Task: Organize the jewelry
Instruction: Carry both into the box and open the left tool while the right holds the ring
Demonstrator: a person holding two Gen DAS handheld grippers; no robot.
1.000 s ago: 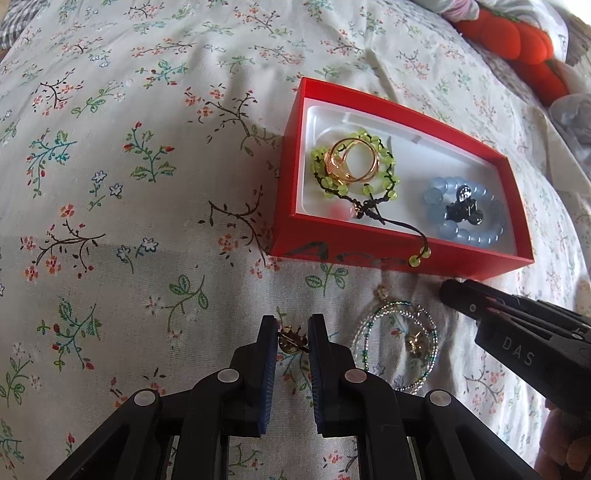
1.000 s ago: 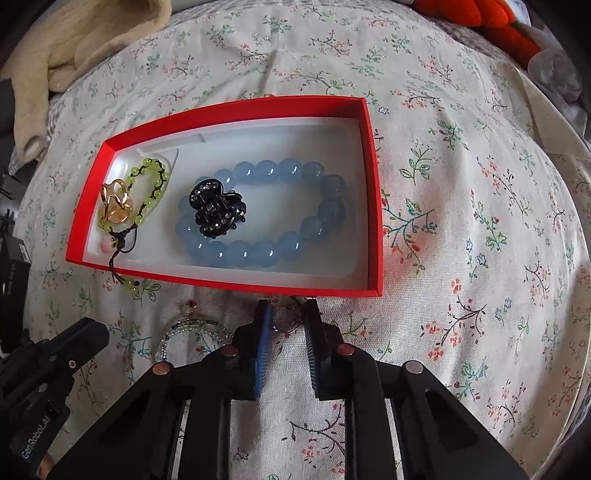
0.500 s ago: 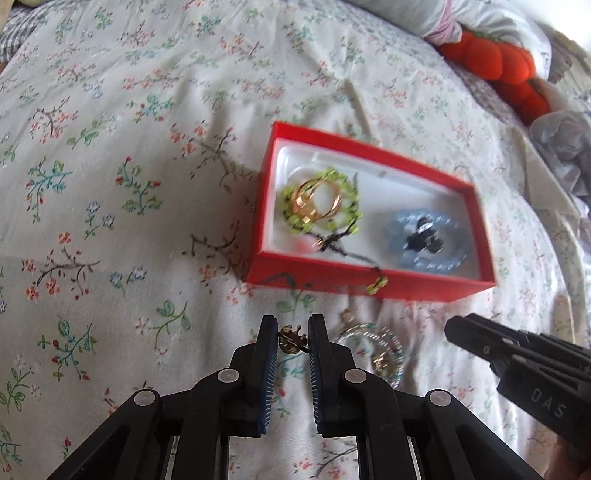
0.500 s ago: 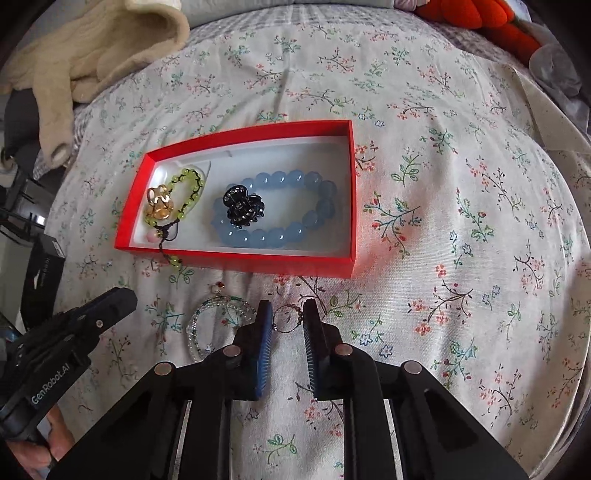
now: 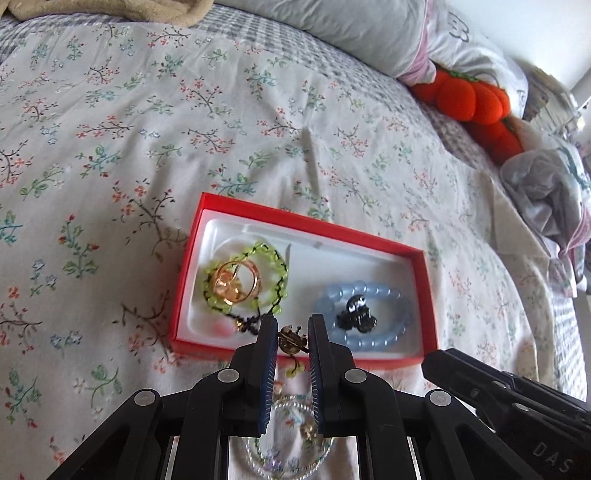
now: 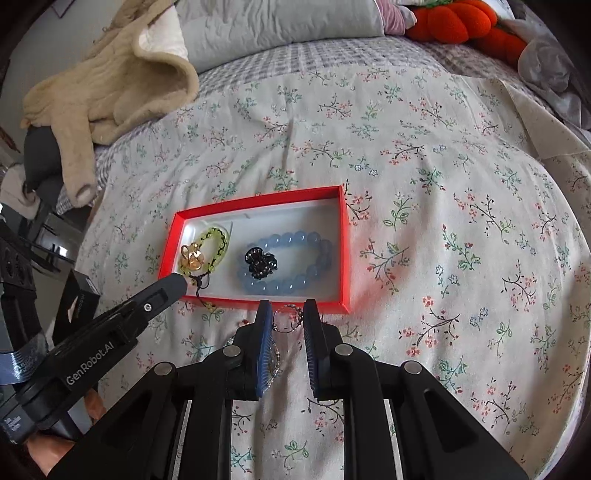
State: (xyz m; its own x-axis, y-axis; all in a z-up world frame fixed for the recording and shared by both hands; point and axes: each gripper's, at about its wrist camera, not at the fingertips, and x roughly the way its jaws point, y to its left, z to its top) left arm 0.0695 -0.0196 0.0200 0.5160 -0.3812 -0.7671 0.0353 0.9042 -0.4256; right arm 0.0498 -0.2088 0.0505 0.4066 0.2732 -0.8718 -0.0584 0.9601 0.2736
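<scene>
A red box [image 5: 192,258] with a white liner lies on the floral bedspread; it also shows in the right wrist view [image 6: 345,240]. Inside are a green bead bracelet [image 5: 271,258], a gold ring [image 5: 236,282], a blue bead bracelet [image 5: 364,341] and a black hair clip [image 5: 354,317]. My left gripper [image 5: 293,338] is shut on a small gold ornament [image 5: 291,339], held over the box's near edge. My right gripper [image 6: 287,319] is shut on a thin beaded ring [image 6: 288,319], held just before the box's near wall. A clear bead bracelet [image 5: 291,454] lies on the bedspread under the left gripper.
A beige plush blanket [image 6: 110,77] lies at the back left. Grey pillows [image 5: 351,33] and an orange plush toy [image 5: 476,99] sit at the back right. Crumpled grey cloth [image 5: 546,195] lies at the right edge.
Both grippers have risen away from the bedspread with their pieces. The left gripper has moved forward over the box's near edge.
</scene>
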